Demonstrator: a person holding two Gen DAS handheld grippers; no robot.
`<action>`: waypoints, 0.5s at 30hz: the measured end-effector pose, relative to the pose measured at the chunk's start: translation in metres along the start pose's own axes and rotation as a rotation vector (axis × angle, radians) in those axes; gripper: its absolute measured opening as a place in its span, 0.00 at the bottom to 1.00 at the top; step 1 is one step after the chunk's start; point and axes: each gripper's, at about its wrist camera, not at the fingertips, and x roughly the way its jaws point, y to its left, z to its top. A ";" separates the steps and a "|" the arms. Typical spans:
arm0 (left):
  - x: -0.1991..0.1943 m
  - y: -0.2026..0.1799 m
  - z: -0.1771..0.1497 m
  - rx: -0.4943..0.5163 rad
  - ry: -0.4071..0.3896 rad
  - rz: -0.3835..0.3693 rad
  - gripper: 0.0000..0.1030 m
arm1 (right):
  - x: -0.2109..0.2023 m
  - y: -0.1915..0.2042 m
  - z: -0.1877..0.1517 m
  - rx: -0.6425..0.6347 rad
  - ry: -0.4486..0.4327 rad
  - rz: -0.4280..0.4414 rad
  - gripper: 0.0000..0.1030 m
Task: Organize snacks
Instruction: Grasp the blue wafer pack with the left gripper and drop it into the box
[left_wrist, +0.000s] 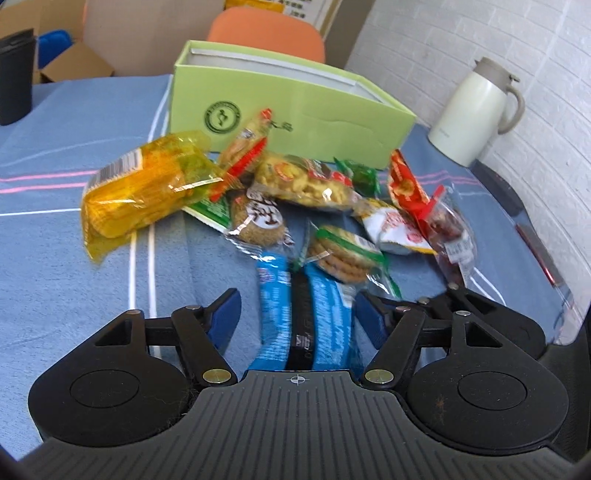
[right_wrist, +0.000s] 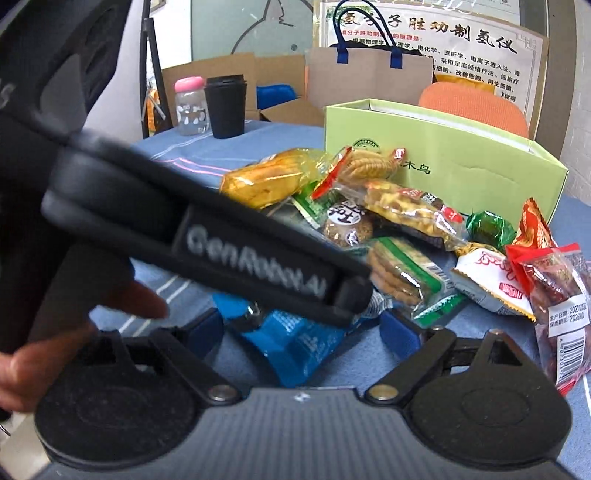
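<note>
A blue snack packet (left_wrist: 303, 317) is seen nearest the lens, lying lengthwise between the blue pads of the left gripper (left_wrist: 297, 314); a gap shows on the left side, contact on the right cannot be told, so no grip is confirmed. The right gripper (right_wrist: 303, 328) is spread wide over the same blue packet, nothing being pinched, and the left tool's black body is seen crossing its view, held by a hand (right_wrist: 44, 354). Just beyond, a heap of wrapped snacks is piled: a yellow cracker pack (left_wrist: 144, 188), a round sesame cake (left_wrist: 258, 218), a green-banded biscuit stack (left_wrist: 343, 251), and a red date bag (left_wrist: 448, 229). Behind the heap a light green box (left_wrist: 295, 110) stands open; what is inside cannot be seen. Everything is laid on a blue striped tablecloth (left_wrist: 66, 266). A cream thermos jug (left_wrist: 476, 110) is placed by the white brick wall, a black cup (right_wrist: 226, 107) and a pink-capped bottle (right_wrist: 190, 107) at the far edge, and an orange chair (left_wrist: 266, 33) behind.
</note>
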 end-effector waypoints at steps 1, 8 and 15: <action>-0.001 -0.002 -0.002 0.015 0.002 0.003 0.44 | -0.001 0.003 -0.001 -0.009 0.001 0.003 0.89; -0.024 -0.005 -0.026 0.030 0.001 0.022 0.42 | -0.012 0.022 -0.010 -0.062 -0.002 0.062 0.89; -0.044 0.007 -0.032 0.001 -0.038 0.038 0.62 | -0.029 0.011 -0.019 0.004 -0.003 0.028 0.89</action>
